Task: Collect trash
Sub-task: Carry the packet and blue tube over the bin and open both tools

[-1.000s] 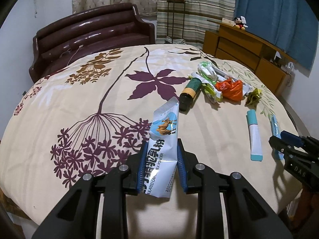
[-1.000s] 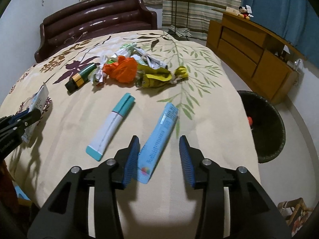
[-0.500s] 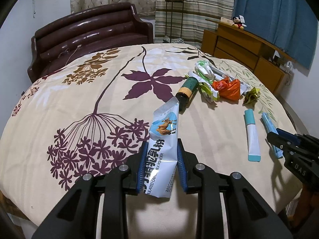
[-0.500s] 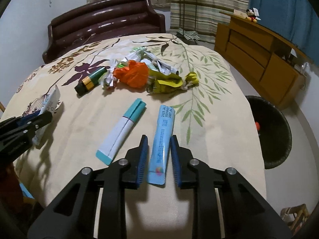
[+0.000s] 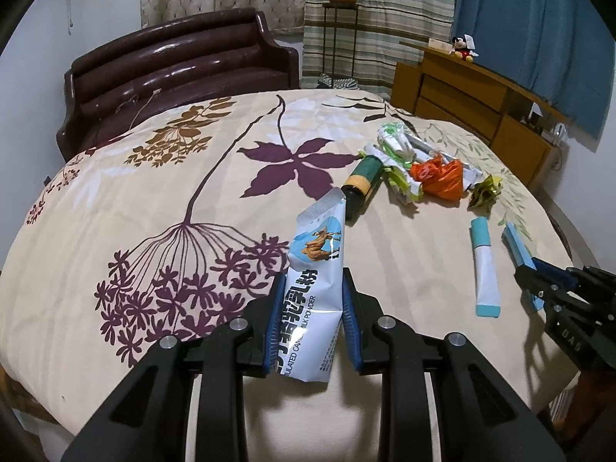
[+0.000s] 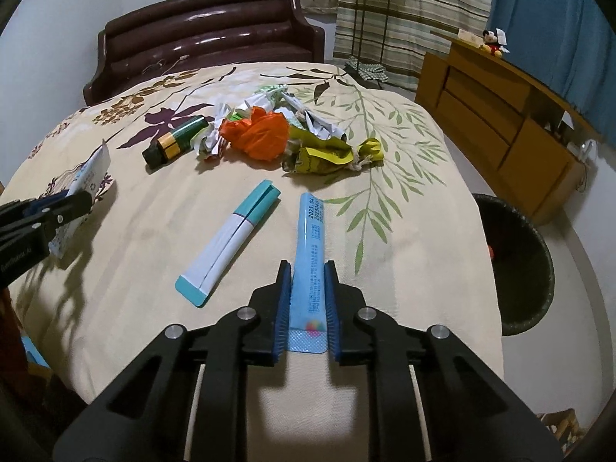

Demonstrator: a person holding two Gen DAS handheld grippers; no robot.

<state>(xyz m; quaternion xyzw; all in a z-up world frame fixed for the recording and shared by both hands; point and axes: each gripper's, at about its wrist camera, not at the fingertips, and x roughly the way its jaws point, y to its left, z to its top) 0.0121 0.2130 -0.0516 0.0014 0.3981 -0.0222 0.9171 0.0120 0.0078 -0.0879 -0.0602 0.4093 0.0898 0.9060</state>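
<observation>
My left gripper (image 5: pixel 311 296) is shut on a white and blue milk powder sachet (image 5: pixel 313 269) with a camel picture, held above the floral tablecloth (image 5: pixel 154 192). My right gripper (image 6: pixel 307 288) is shut on a long light blue wrapper (image 6: pixel 311 258) that lies on the cloth near the front edge. A white and teal tube (image 6: pixel 231 246) lies just left of it. Further back are a dark green bottle (image 6: pixel 175 144), an orange plastic bag (image 6: pixel 258 136), yellow-green wrappers (image 6: pixel 327 154) and crumpled white wrappers (image 6: pixel 269 98). The left gripper with its sachet (image 6: pixel 82 181) also shows in the right wrist view.
A black trash bin (image 6: pixel 516 261) stands on the floor right of the table. A brown sofa (image 5: pixel 173 77) is behind the table. A wooden cabinet (image 6: pixel 500 115) runs along the right wall. A plant stand (image 5: pixel 338 38) is at the curtain.
My right gripper has closed from open onto the light blue wrapper. My left gripper keeps its hold on the sachet and has risen slightly.
</observation>
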